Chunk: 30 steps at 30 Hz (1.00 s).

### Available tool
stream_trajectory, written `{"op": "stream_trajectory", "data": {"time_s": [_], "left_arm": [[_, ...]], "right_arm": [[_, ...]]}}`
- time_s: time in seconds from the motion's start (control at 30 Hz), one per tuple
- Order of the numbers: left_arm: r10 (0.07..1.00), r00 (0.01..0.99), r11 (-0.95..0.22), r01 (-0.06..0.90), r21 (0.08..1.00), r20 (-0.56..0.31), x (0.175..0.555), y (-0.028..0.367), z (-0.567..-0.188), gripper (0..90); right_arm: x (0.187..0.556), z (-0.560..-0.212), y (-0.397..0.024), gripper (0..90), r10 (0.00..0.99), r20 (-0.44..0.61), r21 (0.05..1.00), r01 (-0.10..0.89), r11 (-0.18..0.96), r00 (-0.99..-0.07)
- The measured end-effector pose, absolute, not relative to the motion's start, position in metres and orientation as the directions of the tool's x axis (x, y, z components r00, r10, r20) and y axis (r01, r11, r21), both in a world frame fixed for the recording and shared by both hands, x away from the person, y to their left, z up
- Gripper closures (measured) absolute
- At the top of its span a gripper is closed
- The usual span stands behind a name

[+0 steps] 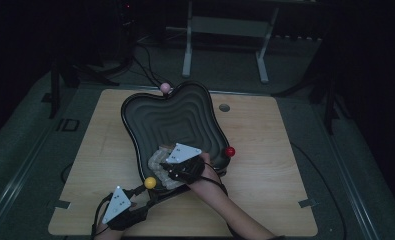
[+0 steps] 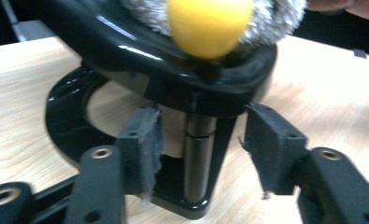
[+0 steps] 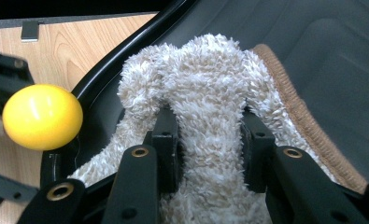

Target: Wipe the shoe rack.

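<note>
A black, wavy-ribbed tray [image 1: 170, 117] stands on a stand on the wooden table. A fluffy cream cloth [image 1: 156, 161] with a brown edge lies in its near corner. My right gripper [image 1: 164, 172] is shut on a raised fold of that cloth [image 3: 210, 98], its pads [image 3: 166, 140] sunk into the pile. A yellow ball [image 1: 150, 182] sits on the tray's near rim. My left gripper [image 1: 152, 195] is low at the table's front left, open, with its pads [image 2: 142, 140] either side of the stand's black post [image 2: 198, 158], not touching it, under the yellow ball [image 2: 210, 25].
A red ball [image 1: 229, 151] sits on the tray's right rim and a pink ball [image 1: 165, 88] on its far rim. The stand's black ring base [image 2: 63, 126] rests on the table [image 1: 265, 140]. A small round grommet [image 1: 224, 107] is at the back. Dark floor and a metal frame [image 1: 225, 30] lie beyond.
</note>
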State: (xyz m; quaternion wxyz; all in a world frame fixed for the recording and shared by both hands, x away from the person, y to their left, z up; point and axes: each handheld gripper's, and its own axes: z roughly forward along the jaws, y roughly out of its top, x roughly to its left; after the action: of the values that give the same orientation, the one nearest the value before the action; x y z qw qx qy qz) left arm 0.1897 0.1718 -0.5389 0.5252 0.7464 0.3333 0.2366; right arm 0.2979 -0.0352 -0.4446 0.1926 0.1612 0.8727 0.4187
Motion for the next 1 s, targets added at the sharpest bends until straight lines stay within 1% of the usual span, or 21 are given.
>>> {"op": "stream_trajectory", "data": {"time_s": [0.07,0.27,0.47,0.63,0.67,0.7,0.77,0.8,0.87,0.9,0.93,1.0], "left_arm": [[0.738,0.675,-0.225,0.249,0.942,-0.002,0.190,0.170,-0.539,52.0],[0.732,0.681,-0.241,0.244,0.940,0.011,0.191,0.169,-0.539,51.8],[0.735,0.678,-0.237,0.250,0.939,0.005,0.191,0.169,-0.539,51.4],[0.758,0.652,-0.272,0.307,0.912,0.006,0.193,0.166,-0.546,52.6],[0.763,0.646,-0.264,0.313,0.912,-0.001,0.195,0.166,-0.547,55.7],[0.766,0.643,-0.256,0.320,0.912,-0.011,0.196,0.165,-0.547,56.1],[0.776,0.630,-0.244,0.325,0.914,-0.017,0.199,0.165,-0.546,61.5],[0.778,0.627,-0.236,0.329,0.914,-0.025,0.200,0.165,-0.546,61.5],[0.785,0.618,-0.215,0.335,0.917,-0.042,0.202,0.165,-0.546,66.5],[0.781,0.623,-0.215,0.340,0.915,-0.048,0.203,0.165,-0.546,67.4],[0.779,0.626,-0.216,0.337,0.917,-0.047,0.203,0.165,-0.546,70.6],[0.783,0.622,-0.229,0.323,0.918,-0.023,0.201,0.164,-0.546,72.2]], "right_arm": [[0.298,-0.445,-0.035,65.5,0.444,-0.200,0.794,0.121,0.596,-0.873],[0.295,-0.446,-0.036,65.5,0.444,-0.203,0.795,0.117,0.595,-0.872],[0.295,-0.447,-0.036,65.5,0.447,-0.201,0.798,0.119,0.591,-0.872],[0.295,-0.447,-0.037,65.5,0.445,-0.201,0.799,0.117,0.590,-0.872],[0.295,-0.447,-0.037,65.5,0.447,-0.199,0.800,0.119,0.588,-0.872],[0.295,-0.448,-0.037,65.5,0.448,-0.199,0.801,0.118,0.586,-0.872],[0.294,-0.448,-0.037,65.6,0.449,-0.200,0.802,0.118,0.586,-0.871],[0.294,-0.448,-0.037,65.6,0.449,-0.201,0.802,0.117,0.586,-0.870],[0.294,-0.448,-0.037,65.6,0.449,-0.200,0.802,0.118,0.585,-0.871],[0.293,-0.448,-0.038,65.6,0.448,-0.199,0.802,0.118,0.586,-0.872],[0.293,-0.448,-0.038,65.7,0.447,-0.199,0.802,0.117,0.586,-0.872],[0.292,-0.448,-0.038,65.9,0.441,-0.202,0.798,0.114,0.592,-0.874]]}}
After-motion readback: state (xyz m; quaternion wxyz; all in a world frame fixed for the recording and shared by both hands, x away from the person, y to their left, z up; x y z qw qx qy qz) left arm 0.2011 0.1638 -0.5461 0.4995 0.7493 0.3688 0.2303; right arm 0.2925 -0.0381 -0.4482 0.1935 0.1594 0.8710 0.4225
